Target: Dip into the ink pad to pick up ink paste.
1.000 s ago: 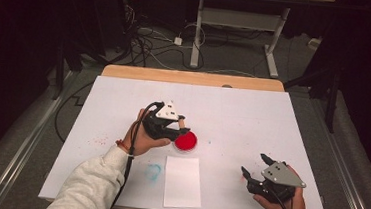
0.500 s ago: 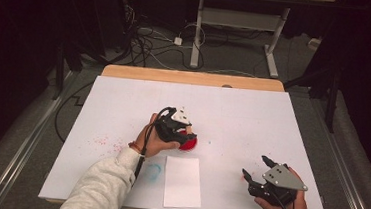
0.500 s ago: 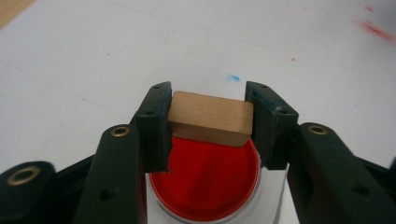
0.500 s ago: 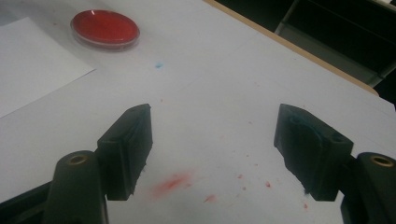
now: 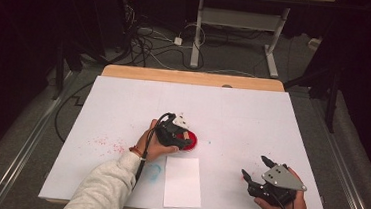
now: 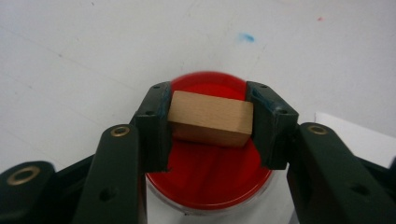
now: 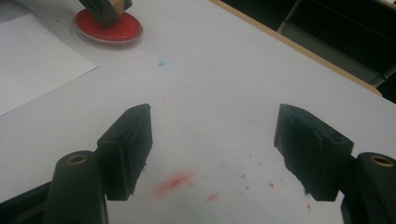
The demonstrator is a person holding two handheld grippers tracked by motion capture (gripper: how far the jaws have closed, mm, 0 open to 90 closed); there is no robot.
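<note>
**benchnoob:** So what's the left gripper [image 6: 210,128] doing here? It looks like it's got a small pale wooden block [image 6: 211,118] pinched end to end between its jaws, held right over the round red ink pad in its shallow clear dish [image 6: 210,186].

**stampguy:** Yep, that's a stamp being inked, I'd say. Gripping it by the short ends leaves the bottom face free to meet the red. From the high view the dish [image 5: 188,141] sits mid-table, just beyond the blank white sheet of paper [image 5: 183,182], so it's a short hop from ink to paper.

**benchnoob:** Is the block actually touching the ink?

**stampguy:** Hard to call from this angle; could be pressed in, could be hovering just above.

**benchnoob:** And the right gripper [image 7: 212,149]?

**stampguy:** Jaws spread wide, nothing in them. It's parked low over the white table cover [image 5: 252,120] near the front right corner [image 5: 267,177], well apart from the dish. My guess is it's waiting there to pin the sheet down when the stamp comes over. Those red smudges [image 7: 175,182] under it suggest this surface gets messy.
</note>
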